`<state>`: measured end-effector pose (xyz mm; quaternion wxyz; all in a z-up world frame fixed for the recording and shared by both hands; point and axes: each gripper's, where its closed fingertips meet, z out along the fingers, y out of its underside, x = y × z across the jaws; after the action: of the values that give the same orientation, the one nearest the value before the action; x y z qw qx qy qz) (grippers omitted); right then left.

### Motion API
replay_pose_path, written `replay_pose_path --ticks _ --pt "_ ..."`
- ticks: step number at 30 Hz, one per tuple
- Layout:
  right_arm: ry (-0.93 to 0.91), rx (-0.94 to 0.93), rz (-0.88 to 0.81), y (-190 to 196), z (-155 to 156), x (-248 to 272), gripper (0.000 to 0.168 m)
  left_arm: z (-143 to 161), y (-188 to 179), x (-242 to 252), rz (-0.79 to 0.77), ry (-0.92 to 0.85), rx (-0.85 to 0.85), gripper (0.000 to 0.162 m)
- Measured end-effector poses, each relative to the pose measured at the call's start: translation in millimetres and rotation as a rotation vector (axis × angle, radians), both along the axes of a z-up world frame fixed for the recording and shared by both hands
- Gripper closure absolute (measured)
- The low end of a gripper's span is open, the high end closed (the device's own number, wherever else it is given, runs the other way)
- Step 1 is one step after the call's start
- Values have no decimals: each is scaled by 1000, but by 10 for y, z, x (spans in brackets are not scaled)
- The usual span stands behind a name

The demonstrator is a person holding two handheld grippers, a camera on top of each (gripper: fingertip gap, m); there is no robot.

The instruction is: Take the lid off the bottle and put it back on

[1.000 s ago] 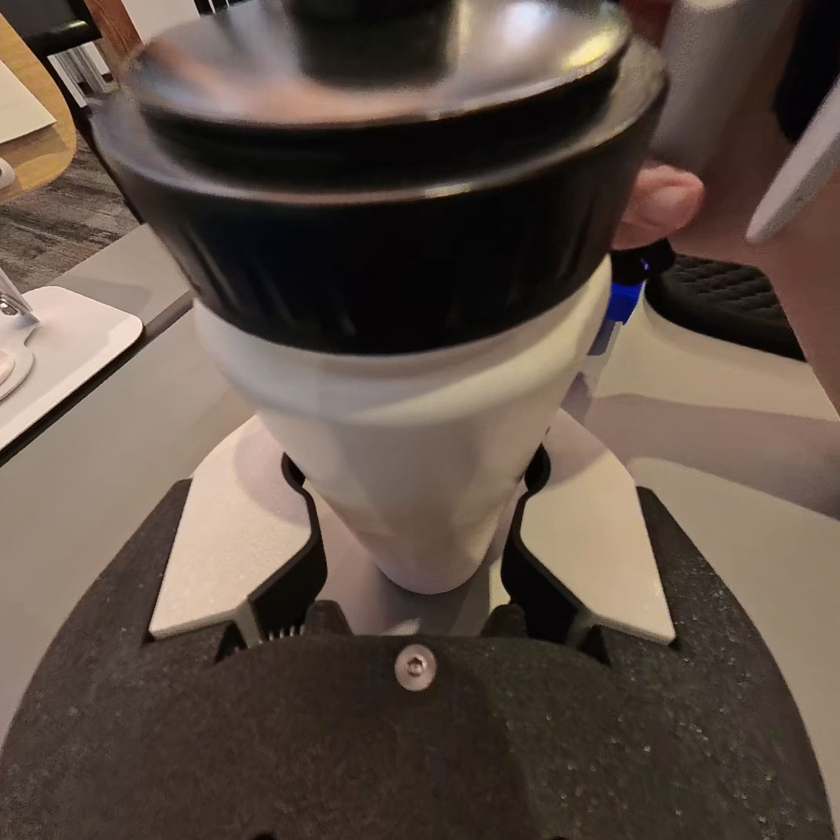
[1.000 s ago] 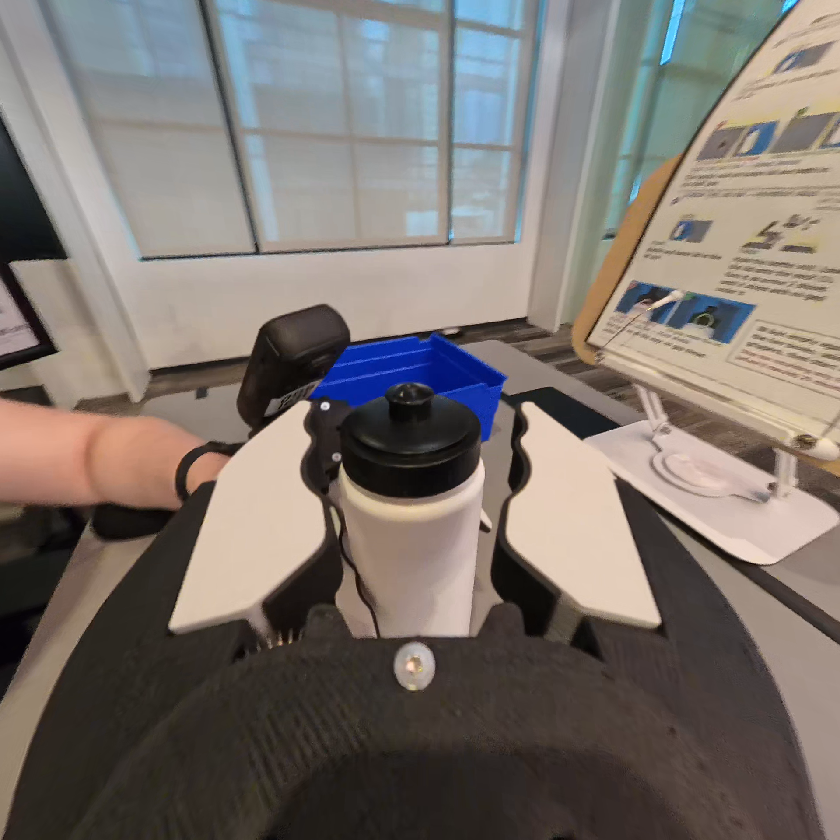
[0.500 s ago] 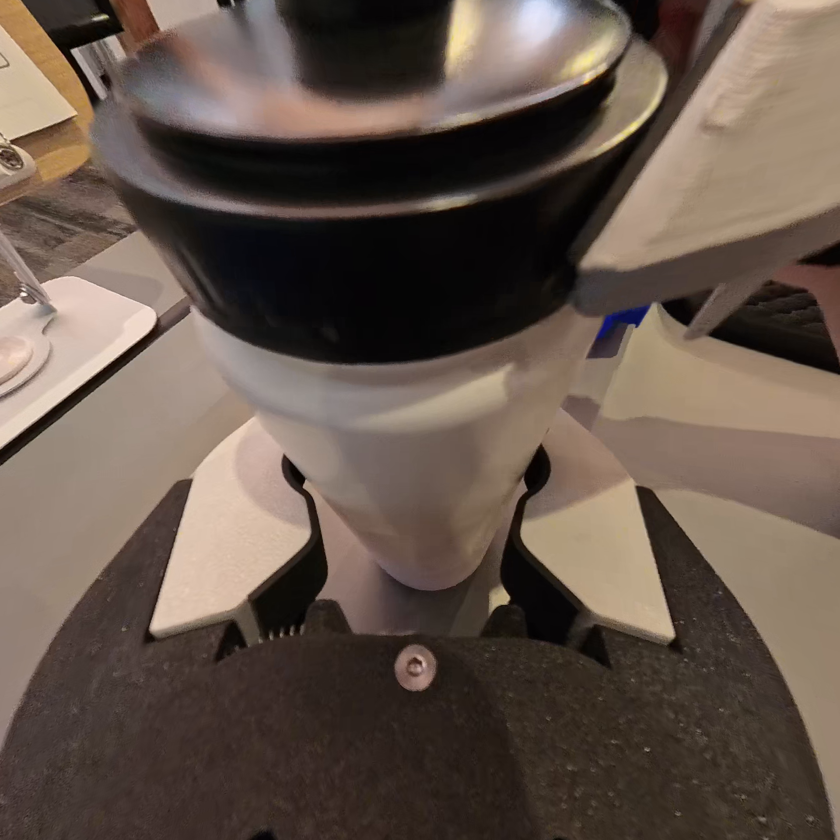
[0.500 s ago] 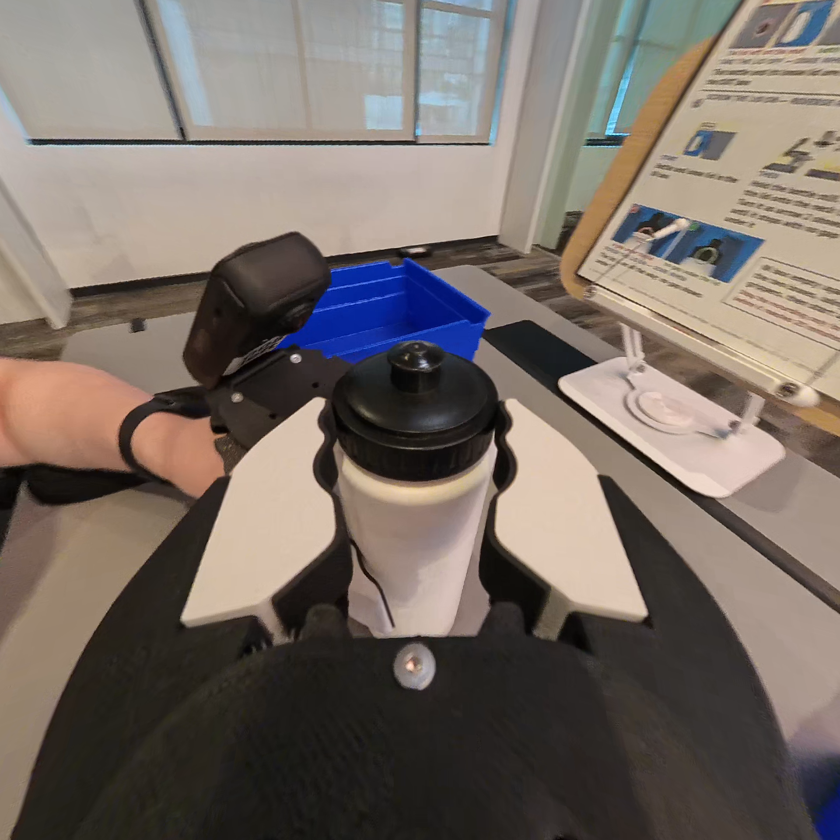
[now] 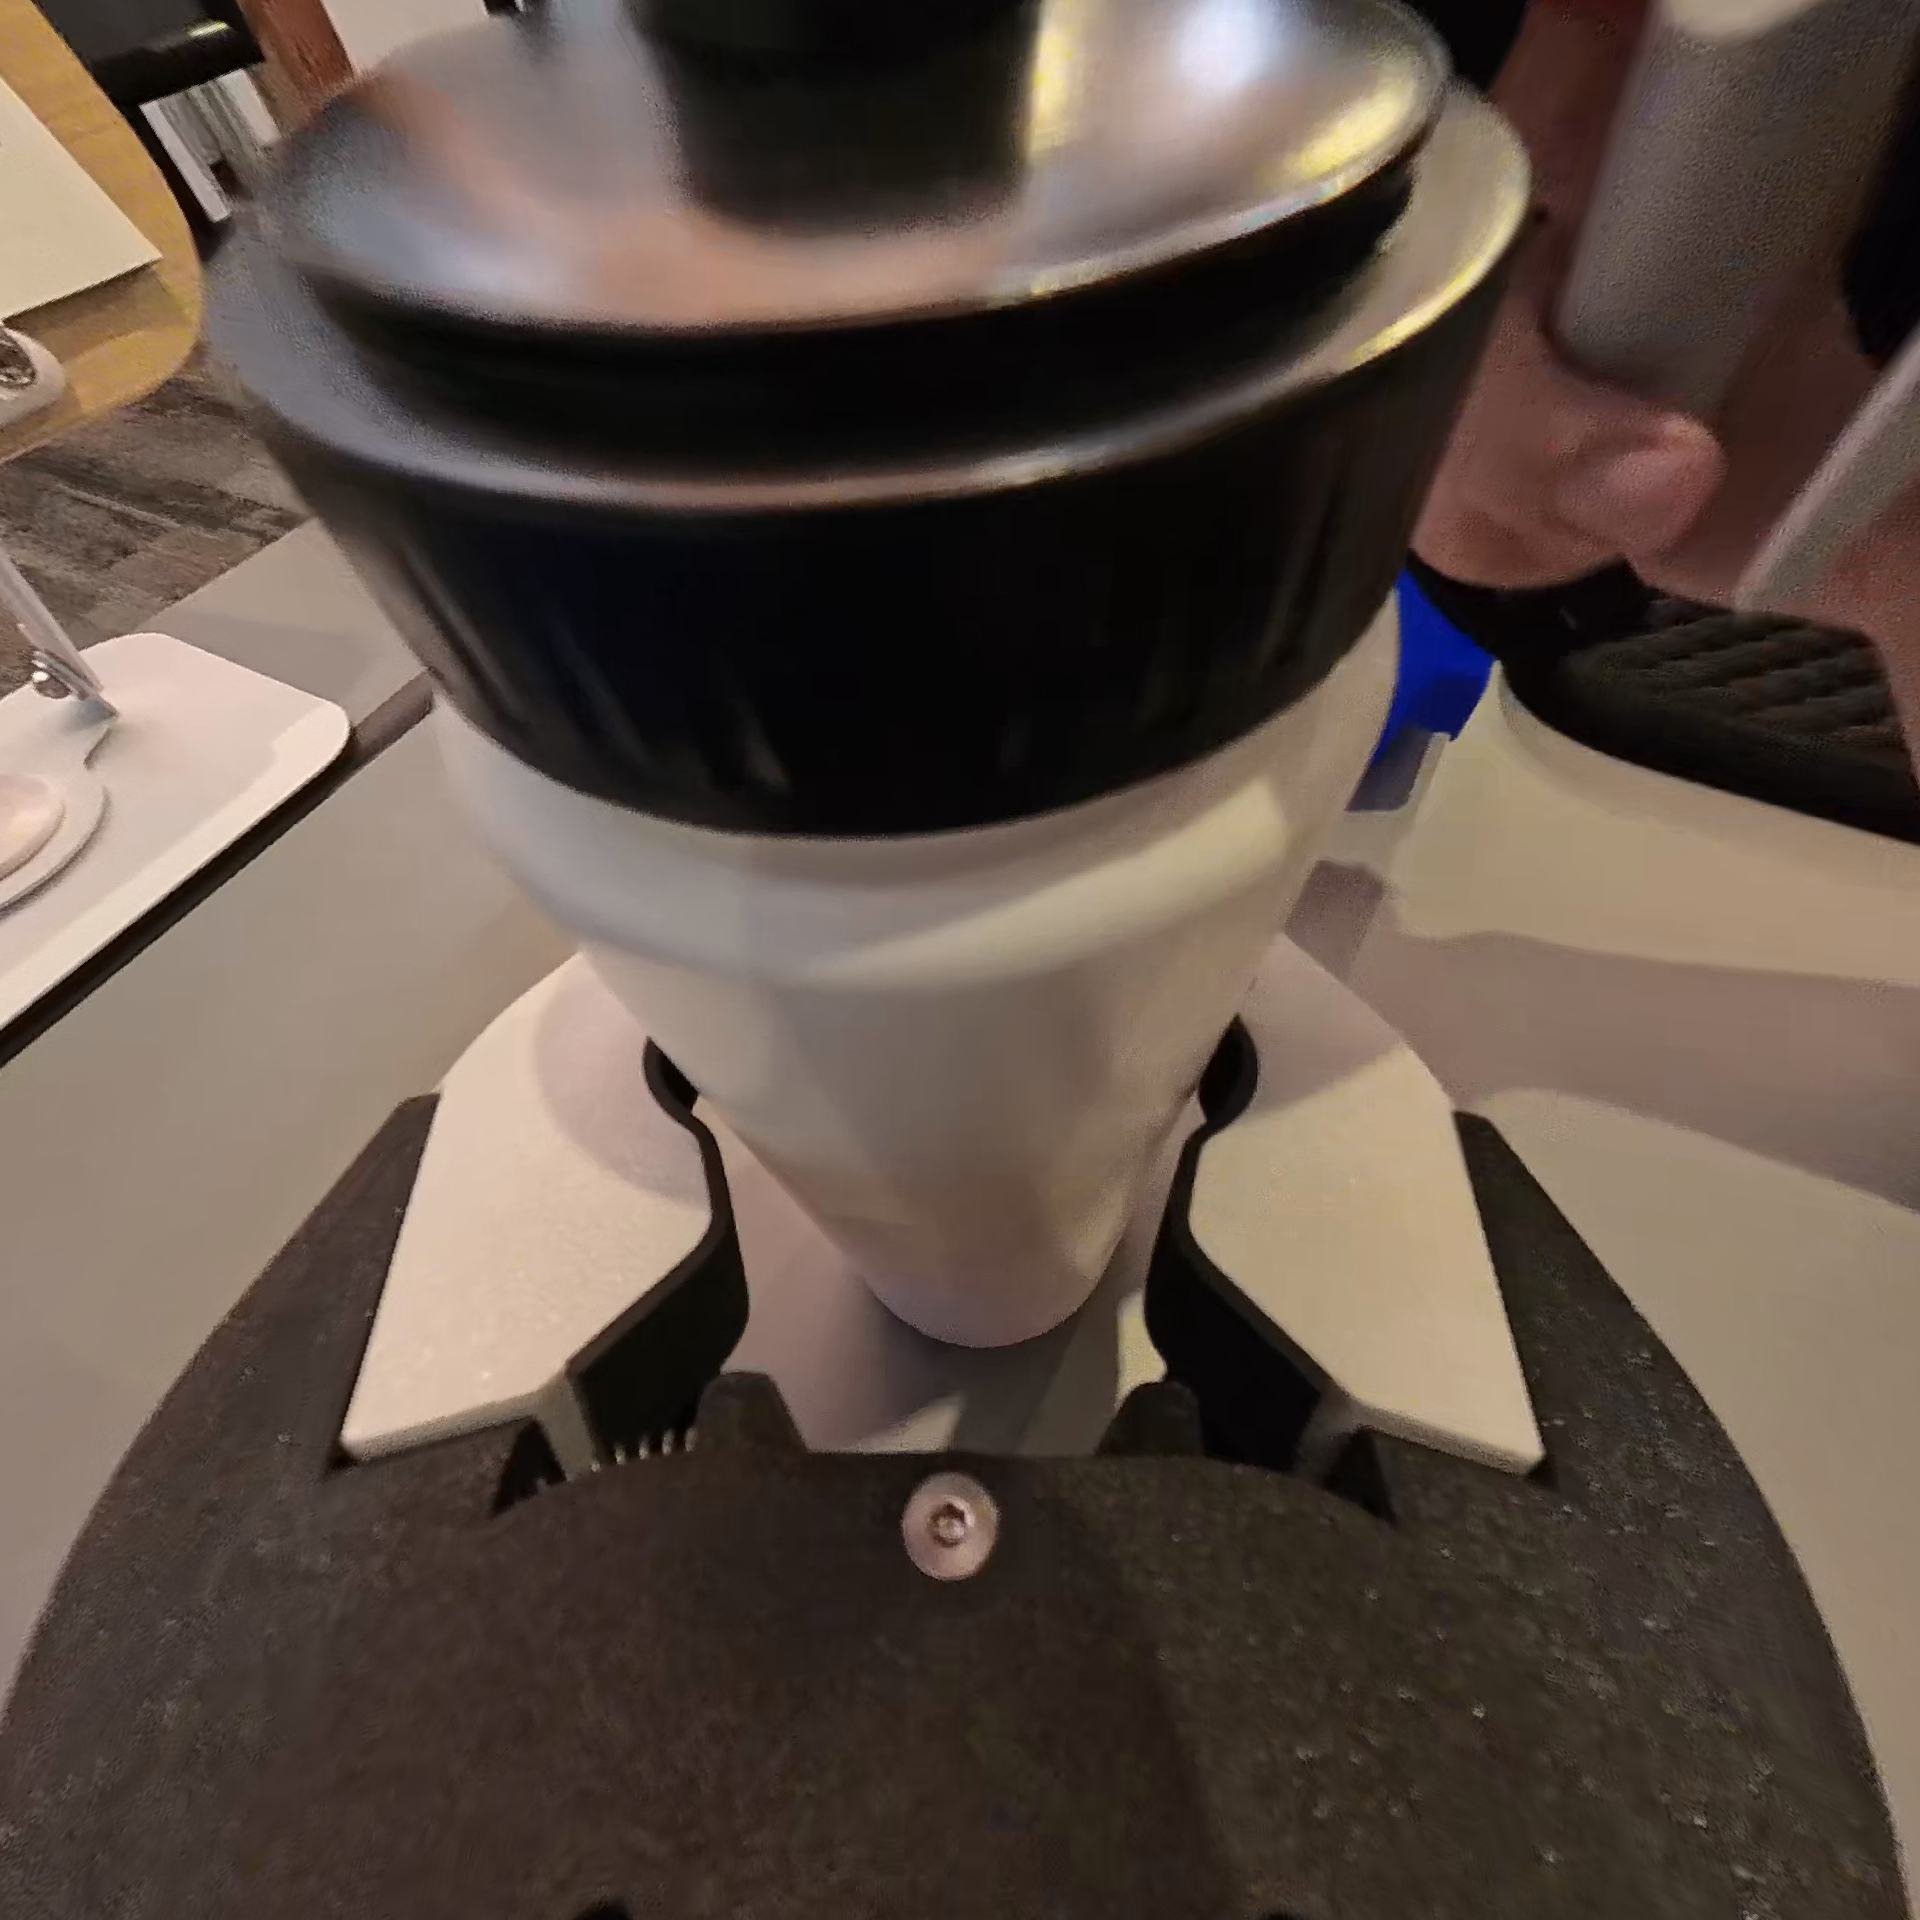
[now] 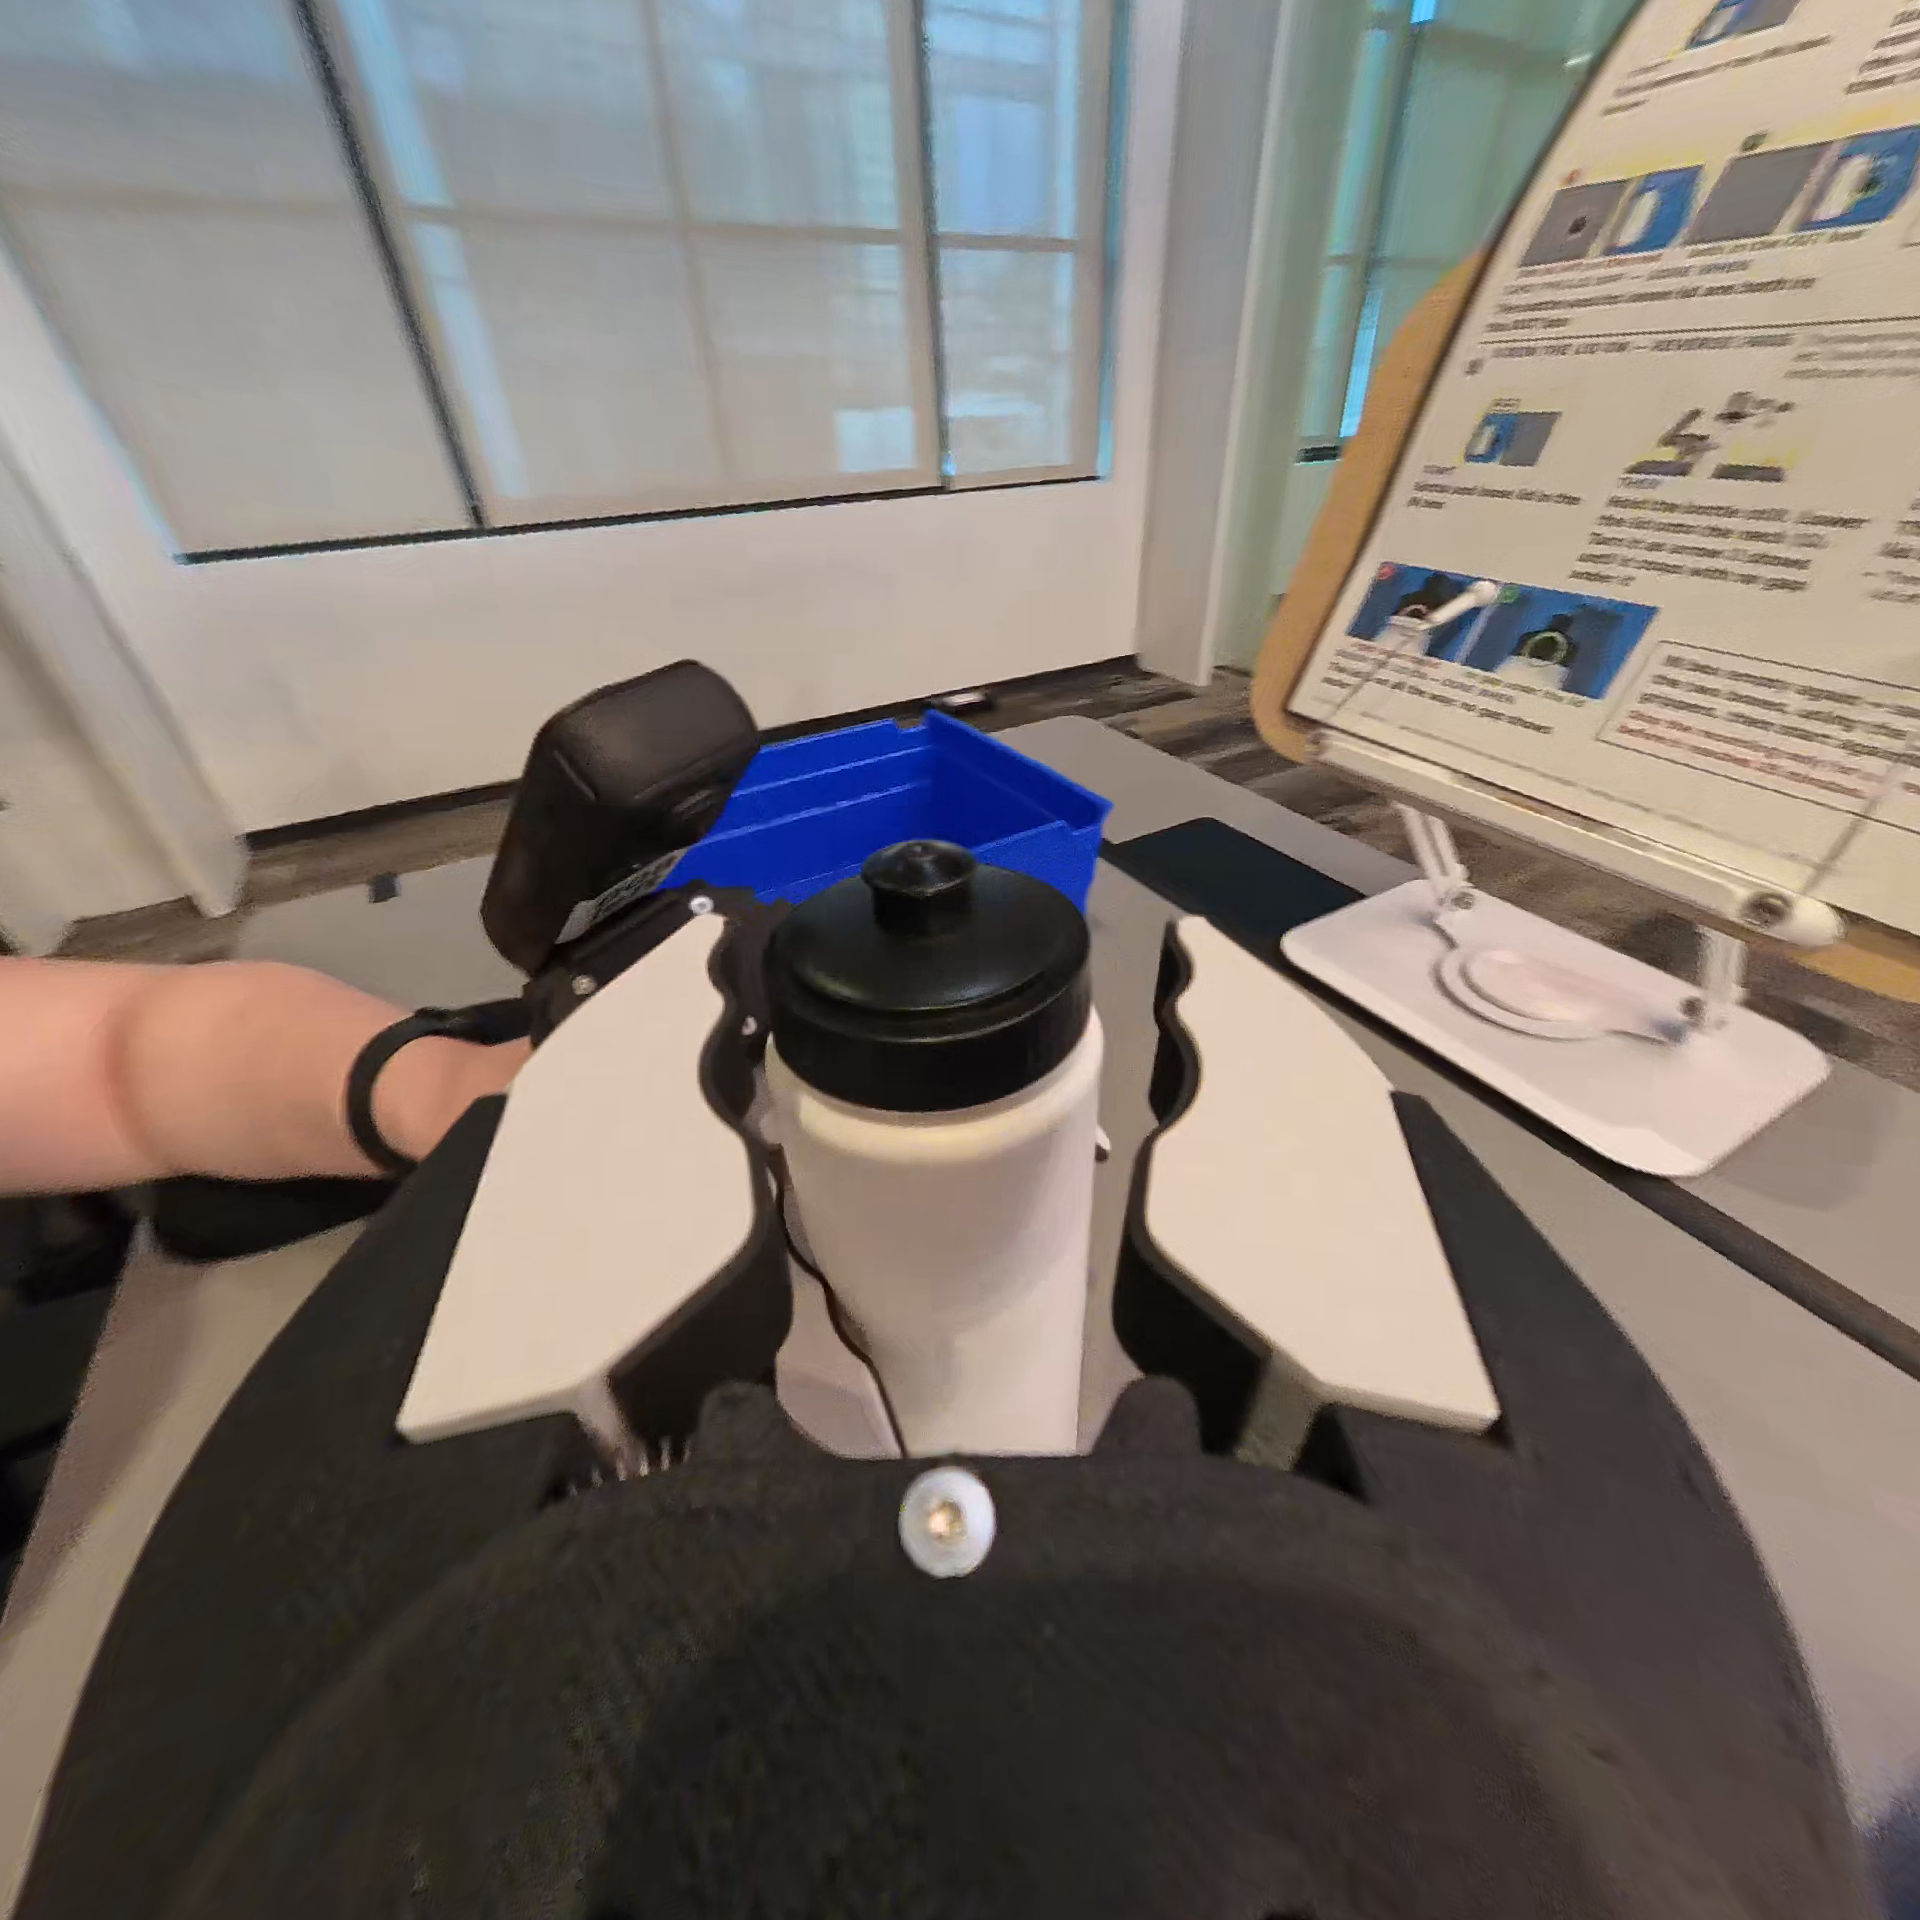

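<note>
One white bottle (image 6: 940,1226) standing upright, long axis vertical, black lid (image 6: 928,992) on top, left gripper (image 5: 951,1153) clamped round its lower body, right gripper (image 6: 940,1049) spread open either side of the lid.

The bottle (image 6: 940,1226) stands on the table (image 6: 1621,1236) between your right tongs (image 6: 945,1049); bin (image 6: 914,800) behind, stand (image 6: 1558,1049) right.

bottle (image 6: 940,1226): smooth white plastic, faint sheen
lid (image 6: 928,987): black plastic, glossy top, finely ribbed side wall
left gripper (image 5: 951,1195): matt white plates with a fine grain, rough speckled black body, bright metal screw
right gripper (image 6: 945,1164): same matt white plates, coarse black body
bin (image 6: 914,800): glossy blue plastic
table (image 6: 1766,1236): smooth matt grey
board (image 6: 1340,520): pale wood edge, paper sheet on it
</note>
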<state>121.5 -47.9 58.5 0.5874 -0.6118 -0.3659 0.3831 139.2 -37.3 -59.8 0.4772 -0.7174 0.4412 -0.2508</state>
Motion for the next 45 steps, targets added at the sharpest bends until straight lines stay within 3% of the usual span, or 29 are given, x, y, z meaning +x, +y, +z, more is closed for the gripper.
replay_pose_path --ticks 6,9,12,23,26,31,37,40,45 --pt "-57 4 183 -78 -97 -96 89 1 -23 30 -22 1 4 65" --pt "-114 -9 137 -18 -190 -121 99 0 -20 34 -22 2 5 65" --pt "-116 -26 105 -12 -196 -132 99 -1 -17 23 -18 2 1 65" --pt "-124 31 -467 68 -202 -118 98 -12 59 -9 84 27 -2 65" --pt "-142 68 -378 45 -206 -138 98 -8 67 -29 78 22 -1 65" --pt "14 15 -69 -20 10 4 92 -9 30 28 23 19 0 65" --pt "-100 -28 167 -86 -121 -38 89 -9 -8 68 -13 17 5 65" --pt "-111 -2 118 -23 -146 -46 101 -9 -8 70 -18 15 4 65" --pt "-116 -9 44 -21 -153 -40 100 -9 -8 69 -9 19 5 65"
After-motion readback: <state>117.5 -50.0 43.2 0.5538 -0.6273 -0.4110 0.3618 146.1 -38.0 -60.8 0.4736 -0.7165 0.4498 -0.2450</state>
